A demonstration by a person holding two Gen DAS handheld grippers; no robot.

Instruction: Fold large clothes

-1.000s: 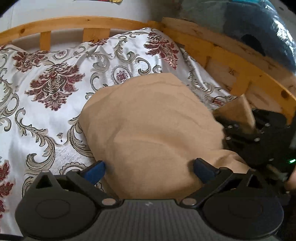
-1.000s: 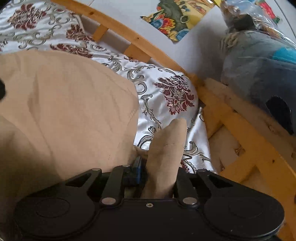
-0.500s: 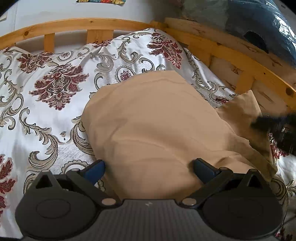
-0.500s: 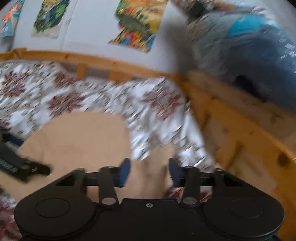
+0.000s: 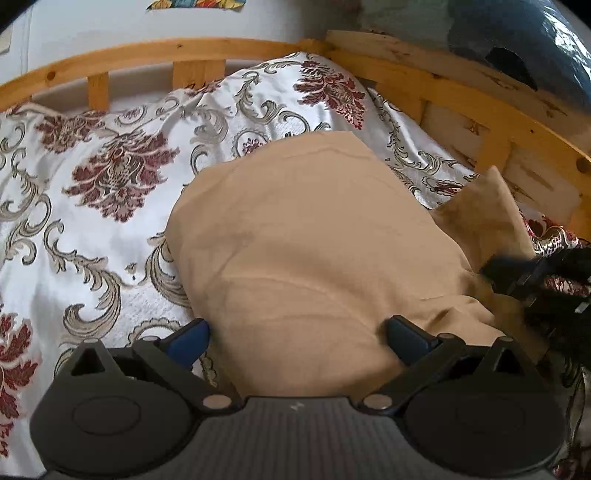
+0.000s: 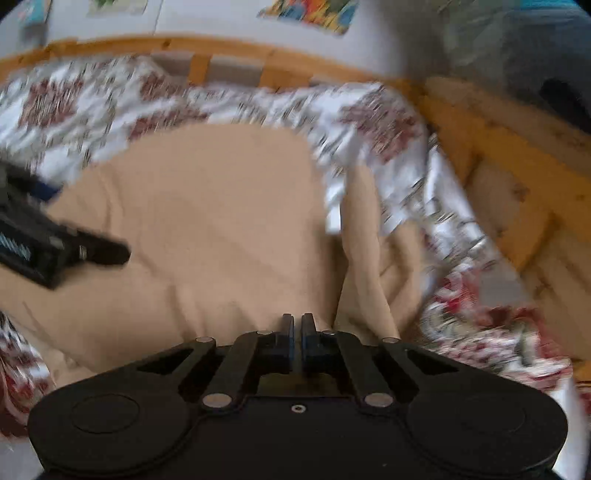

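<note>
A large tan garment [image 5: 314,243] lies folded in a thick pad on the floral bedspread [image 5: 92,177]; it also shows in the right wrist view [image 6: 207,221]. My left gripper [image 5: 295,336] is open, its blue-padded fingers spread on either side of the garment's near edge. My right gripper [image 6: 297,332] is shut with nothing between its fingers, just above the garment's near right part. A loose tan flap [image 5: 487,218] sticks out at the right, and the right gripper shows there as a dark shape [image 5: 546,280]. The left gripper appears at the left of the right wrist view [image 6: 44,243].
A wooden bed rail [image 5: 424,74] curves around the back and right of the bed. A dark blue plastic-wrapped bundle [image 5: 517,37] sits beyond the rail at the upper right. Posters [image 6: 310,11] hang on the white wall behind.
My right gripper let go of the tan flap, pulled back and to the left, and closed empty. The flap now lies on the bed. My left gripper stayed open at the garment's edge.
</note>
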